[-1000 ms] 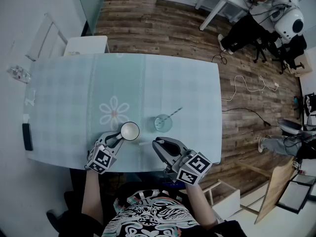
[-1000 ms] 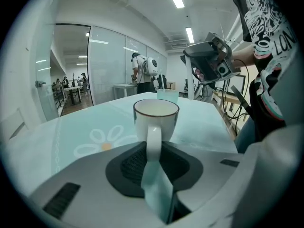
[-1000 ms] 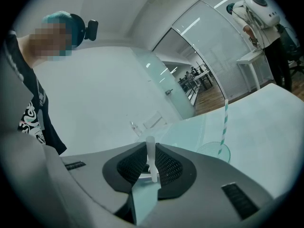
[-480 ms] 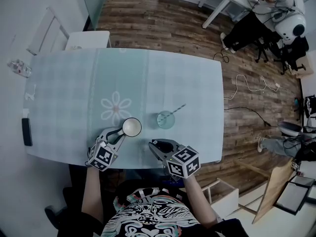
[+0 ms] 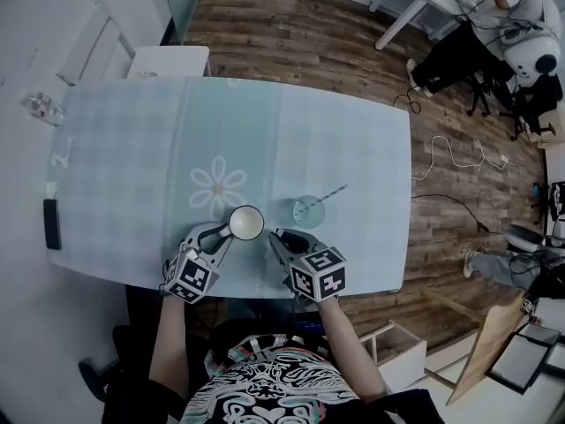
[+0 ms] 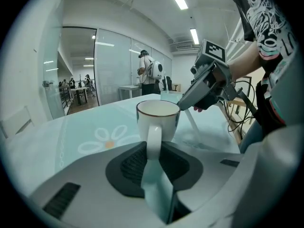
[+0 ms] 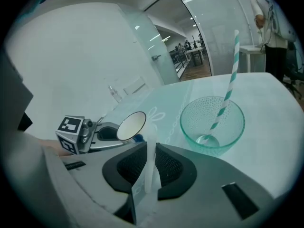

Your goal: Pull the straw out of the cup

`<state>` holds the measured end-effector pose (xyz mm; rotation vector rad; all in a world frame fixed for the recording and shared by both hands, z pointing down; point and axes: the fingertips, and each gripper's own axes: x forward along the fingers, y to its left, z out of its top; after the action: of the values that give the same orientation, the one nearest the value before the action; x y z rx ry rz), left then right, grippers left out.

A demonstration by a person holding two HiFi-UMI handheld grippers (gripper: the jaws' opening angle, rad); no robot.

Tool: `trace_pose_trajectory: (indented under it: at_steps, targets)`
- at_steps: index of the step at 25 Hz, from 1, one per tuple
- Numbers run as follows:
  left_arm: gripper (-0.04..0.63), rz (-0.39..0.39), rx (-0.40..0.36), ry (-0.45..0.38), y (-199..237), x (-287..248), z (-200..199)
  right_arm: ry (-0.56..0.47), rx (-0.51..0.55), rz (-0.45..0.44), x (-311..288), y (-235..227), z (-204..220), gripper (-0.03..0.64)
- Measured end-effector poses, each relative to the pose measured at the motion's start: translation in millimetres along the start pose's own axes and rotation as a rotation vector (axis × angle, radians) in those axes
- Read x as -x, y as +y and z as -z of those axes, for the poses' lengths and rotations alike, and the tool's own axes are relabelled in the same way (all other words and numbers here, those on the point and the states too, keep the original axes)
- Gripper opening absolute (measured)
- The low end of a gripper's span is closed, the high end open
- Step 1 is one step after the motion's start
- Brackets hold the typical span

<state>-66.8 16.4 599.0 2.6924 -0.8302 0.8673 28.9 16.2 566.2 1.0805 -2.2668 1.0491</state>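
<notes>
The white mug (image 5: pixel 246 223) is standing upright on the flower-print tablecloth (image 5: pixel 115 148), close to the edge nearest the person. The left gripper (image 5: pixel 221 235) is reaching in from the person's side of the mug. In the left gripper view its jaws are pinching the mug's handle (image 6: pixel 153 141) from both sides, with the dark pads pressing against it.

Just right of the mug, and apart from it, a green-tinted glass cup (image 5: pixel 301 220) is sitting on the cloth. A teal-and-white striped straw (image 5: pixel 331 193) is resting in it, leaning over the rim on the side away from the mug. The right gripper view shows that straw's lower end lying on the bottom of the cup (image 7: pixel 235 127).

The right gripper (image 5: pixel 281 238) is hovering between the mug and the person's body, slightly right of the mug and just short of the glass cup. Its jaws are closing on a white straw (image 7: pixel 151 167), which is sticking up between the pads. From the left gripper view this straw (image 6: pixel 192 121) is slanting down from the right gripper towards the cloth beside the mug. Whether its tip is touching the cloth cannot be told.
</notes>
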Motion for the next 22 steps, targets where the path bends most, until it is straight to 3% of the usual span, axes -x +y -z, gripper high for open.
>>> trace_pose_trajectory:
  at_steps: [4, 12, 22]
  targets:
    - [0.103, -0.006, 0.018, -0.012, -0.1, 4.5, 1.6, -0.054, 0.075, 0.086, -7.5, -9.7, -5.0, 0.074]
    - [0.102, -0.007, 0.032, -0.007, 0.9, 10.6, 6.4, -0.073, 0.096, 0.168, -20.6, -22.6, 1.0, 0.072]
    - [0.101, -0.044, 0.094, -0.04, 3.0, 15.7, 4.3, -0.093, 0.108, 0.206, -33.7, -25.3, 7.3, 0.072]
